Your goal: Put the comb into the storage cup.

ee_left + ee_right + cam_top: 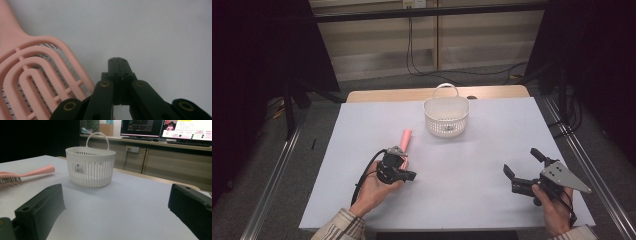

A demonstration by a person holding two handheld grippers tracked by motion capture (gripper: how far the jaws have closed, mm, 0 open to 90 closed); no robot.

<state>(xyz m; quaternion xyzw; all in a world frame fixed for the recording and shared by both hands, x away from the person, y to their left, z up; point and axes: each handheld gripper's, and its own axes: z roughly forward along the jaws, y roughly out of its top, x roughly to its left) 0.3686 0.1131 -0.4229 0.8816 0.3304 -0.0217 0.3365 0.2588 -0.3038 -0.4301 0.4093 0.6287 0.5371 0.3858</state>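
While the pink hairbrush (pixel 37 75) lies flat on the desk (pixel 472 165), handle pointed toward the white basket (pixel 446 117), the left gripper (pixel 117 62) is seen just beside its head, fingers pressed together on nothing; the right gripper (pixel 524 167), fingers spread wide, is held well apart

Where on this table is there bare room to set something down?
Bare: the wide stretch between the left gripper and right gripper, and the sheet right of the white basket. Crowded: around the pink hairbrush, beside the left gripper's shut fingers.
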